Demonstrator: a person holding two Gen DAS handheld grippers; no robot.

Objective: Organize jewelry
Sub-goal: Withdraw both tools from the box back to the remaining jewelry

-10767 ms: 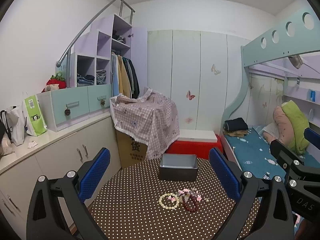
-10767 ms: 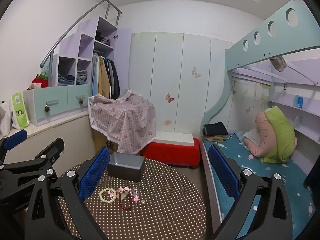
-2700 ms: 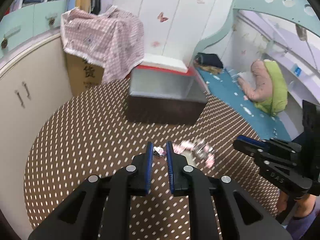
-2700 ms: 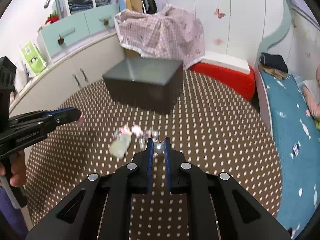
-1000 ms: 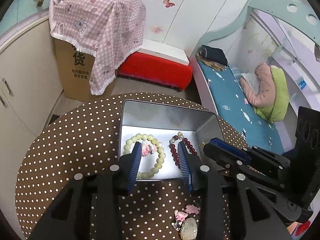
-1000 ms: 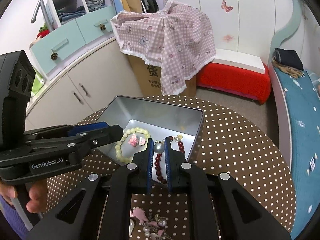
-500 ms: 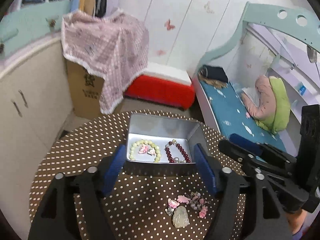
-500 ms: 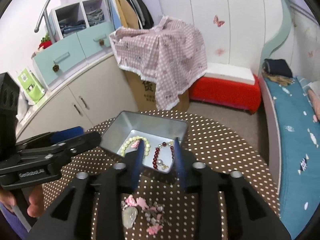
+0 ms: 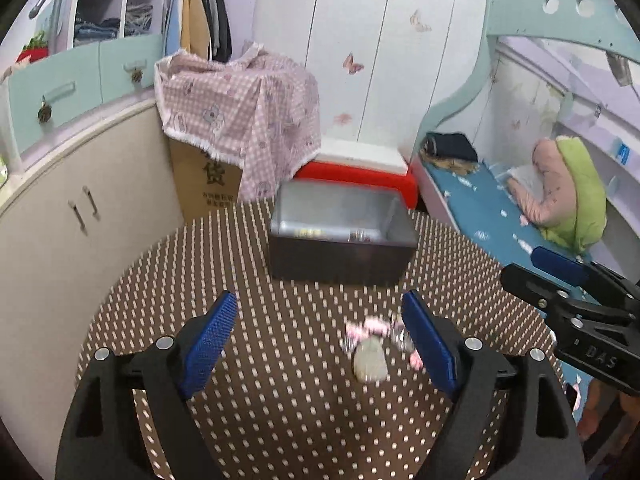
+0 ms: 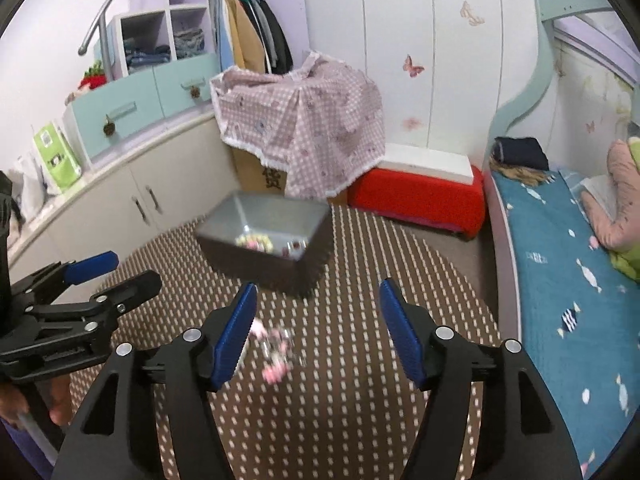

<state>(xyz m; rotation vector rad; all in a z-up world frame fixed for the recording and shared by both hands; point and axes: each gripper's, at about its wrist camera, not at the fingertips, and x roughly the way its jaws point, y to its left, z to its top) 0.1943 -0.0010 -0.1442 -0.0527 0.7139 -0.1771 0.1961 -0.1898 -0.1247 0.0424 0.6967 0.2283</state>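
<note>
A grey metal box [image 9: 340,236] [image 10: 266,240] stands at the far side of the round brown dotted table [image 9: 280,400] [image 10: 360,360]. Pale beads [image 10: 254,242] and a dark red bracelet [image 10: 294,246] lie inside it. A small blurred heap of pink and silver trinkets with a pale stone [image 9: 370,354] [image 10: 276,346] lies on the table in front of the box. My left gripper [image 9: 320,344] is open and empty above the table, the heap near its right finger. My right gripper [image 10: 320,328] is open and empty, the heap near its left finger.
A cardboard box under a pink checked cloth [image 9: 236,128] and a red-and-white box [image 9: 356,168] stand behind the table. White cabinets [image 9: 60,216] run along the left. A bed with a blue sheet [image 10: 560,272] lies on the right.
Both grippers have pulled back and down from over the box toward the near side of the table, and both have opened wider. The bracelets stay in the box.
</note>
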